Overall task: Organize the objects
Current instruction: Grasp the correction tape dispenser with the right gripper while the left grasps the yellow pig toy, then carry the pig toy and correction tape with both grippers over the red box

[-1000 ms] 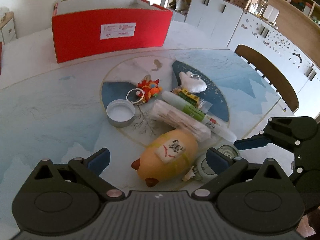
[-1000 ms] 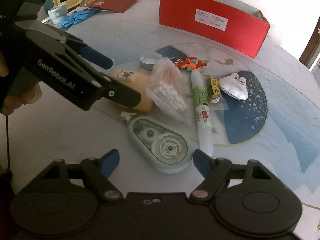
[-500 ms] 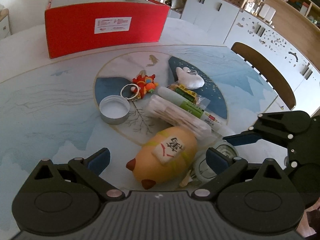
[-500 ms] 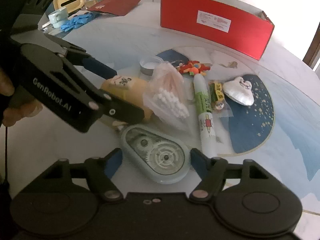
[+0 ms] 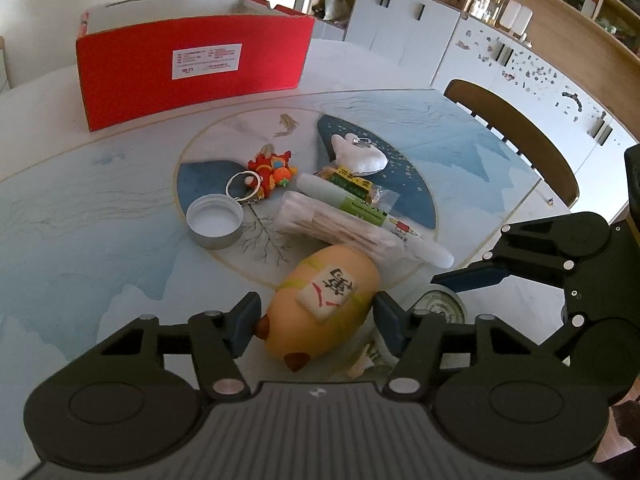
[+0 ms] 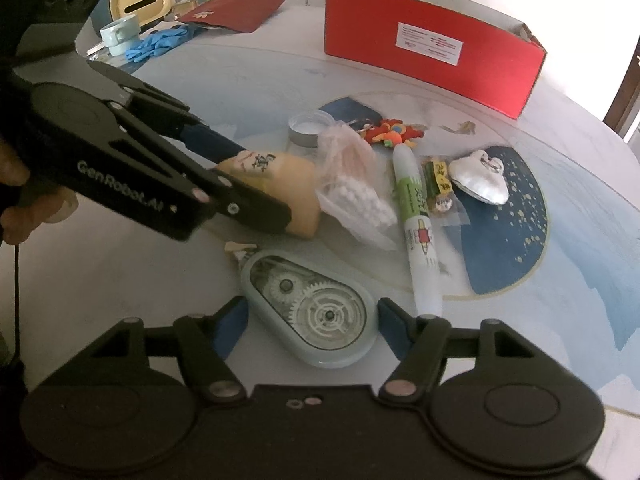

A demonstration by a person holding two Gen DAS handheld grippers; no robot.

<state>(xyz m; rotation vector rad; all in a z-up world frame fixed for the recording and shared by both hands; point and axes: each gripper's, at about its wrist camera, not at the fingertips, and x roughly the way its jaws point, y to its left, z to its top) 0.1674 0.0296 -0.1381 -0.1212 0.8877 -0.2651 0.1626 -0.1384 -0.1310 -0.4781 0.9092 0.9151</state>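
My left gripper is open, its pads on either side of an orange squishy toy with a white label, lying on the table; the toy also shows in the right wrist view. My right gripper is open around a pale blue correction-tape dispenser, pads close to its sides. Behind lie a bag of cotton swabs, a green-white glue pen, a red dragon keychain, a metal lid, a snack packet and a silver-white pouch. An open red box stands at the back.
The round table has a blue-white painted top. A wooden chair stands at its right side, white cabinets behind. At the far left in the right wrist view are a cup, blue gloves and a red bag.
Both grippers have moved forward and down. The left now has the orange toy between its pads; the right has the tape dispenser between its pads. The objects have not moved.
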